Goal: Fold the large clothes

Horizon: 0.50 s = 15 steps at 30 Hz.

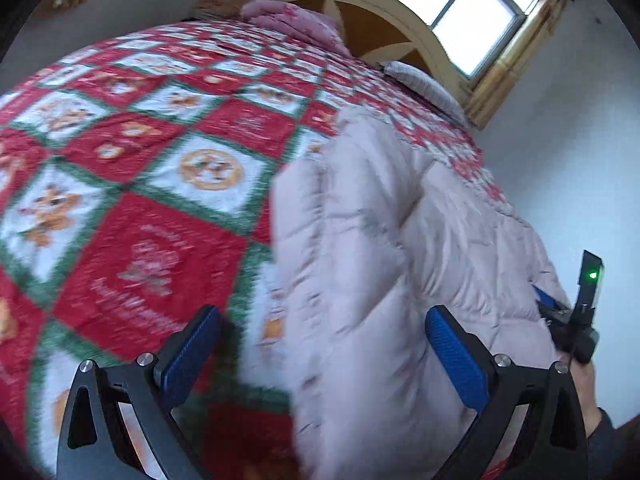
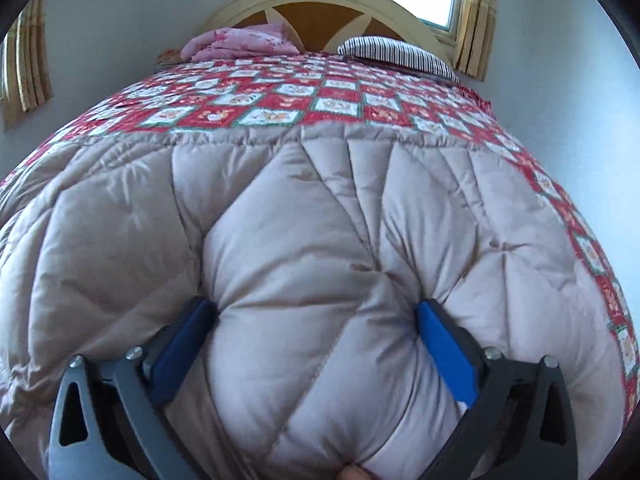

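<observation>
Puffy quilted coat (image 2: 304, 240), pale pinkish-beige, down-type fill: judging by the loft it'll be light but bulky, soft, springy, and the shell looks smooth enough to slide between pads. Expect folds to puff back open unless pressed flat. Best hold, I'd say, is at a stitched seam or the hem edge where the fill is thin, not on the fat of a panel. It lies spread on the bed over the red-white-green patchwork bedspread (image 1: 132, 184), near the foot end, well apart from the pink folded bedding (image 2: 240, 42) and the striped pillow (image 2: 400, 54) up by the headboard (image 2: 320, 4). Diamond quilting lines, gathered ruffled far edge, some wrinkling; can't tell which part is sleeve or collar. Right gripper (image 2: 316, 344): jaws spread wide, pads straddling a fat quilted panel and pressing into it on both sides, not clenched on it, so released as far as I can see; a fingertip shows at the bottom edge of that view. Left gripper (image 1: 324, 356): jaws also wide apart, empty, hovering with one pad over the bedspread and the other over the coat's left edge; that view is motion-blurred. Risk: a pinch on a full panel just squeezes air and slips off.
</observation>
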Available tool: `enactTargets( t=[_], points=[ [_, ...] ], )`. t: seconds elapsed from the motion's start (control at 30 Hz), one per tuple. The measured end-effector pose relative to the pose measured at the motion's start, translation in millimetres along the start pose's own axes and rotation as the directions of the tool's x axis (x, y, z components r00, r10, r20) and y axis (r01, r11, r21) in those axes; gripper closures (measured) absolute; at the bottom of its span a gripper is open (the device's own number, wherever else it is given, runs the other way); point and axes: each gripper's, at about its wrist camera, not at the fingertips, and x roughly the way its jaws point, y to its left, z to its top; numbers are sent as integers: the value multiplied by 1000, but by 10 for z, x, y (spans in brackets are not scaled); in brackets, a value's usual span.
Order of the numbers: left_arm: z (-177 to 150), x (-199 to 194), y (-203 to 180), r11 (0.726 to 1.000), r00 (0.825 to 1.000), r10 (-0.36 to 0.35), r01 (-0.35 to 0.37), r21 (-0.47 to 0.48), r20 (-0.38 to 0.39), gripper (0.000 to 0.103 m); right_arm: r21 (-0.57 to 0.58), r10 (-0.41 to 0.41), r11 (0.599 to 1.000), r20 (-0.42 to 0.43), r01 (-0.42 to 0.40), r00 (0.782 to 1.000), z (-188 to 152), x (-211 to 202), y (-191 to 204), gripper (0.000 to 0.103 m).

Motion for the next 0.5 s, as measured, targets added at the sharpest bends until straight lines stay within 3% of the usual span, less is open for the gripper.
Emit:
enactTargets(
  t=[0.07, 0.13, 0.2, 0.27, 0.3, 0.37, 0.5],
  points=[
    [5, 20, -34, 1000, 1000, -14, 14, -3, -1, 3, 5, 6, 1000, 0, -6, 1000, -5, 1, -10, 0],
    [-20, 52, -47, 997, 997, -79, 79, -23, -25, 17, 15, 14, 1000, 10, -14, 1000, -12, -20, -16, 0],
    [-37, 70, -57, 992, 992, -120, 119, -38, -29, 42, 19, 21, 1000, 20, -21, 1000, -22, -35, -14, 0],
    [-45, 97, -64, 984, 985, -168, 166, -59, -31, 53, 20, 25, 999, 28, -26, 999, -23, -43, -25, 0],
    [-47, 81, -77, 978, 980, -199, 198, -66, -15, 66, 21, 27, 999, 31, -28, 999, -23, -47, -21, 0],
    [-34, -4, -132, 972, 973, -229, 230, -54, 20, 78, 24, 30, 999, 35, -31, 999, -26, -54, -23, 0],
    [62, -313, -481, 963, 958, -268, 265, 44, 101, 83, 28, 35, 999, 40, -36, 999, -20, -52, -23, 0]
  ],
)
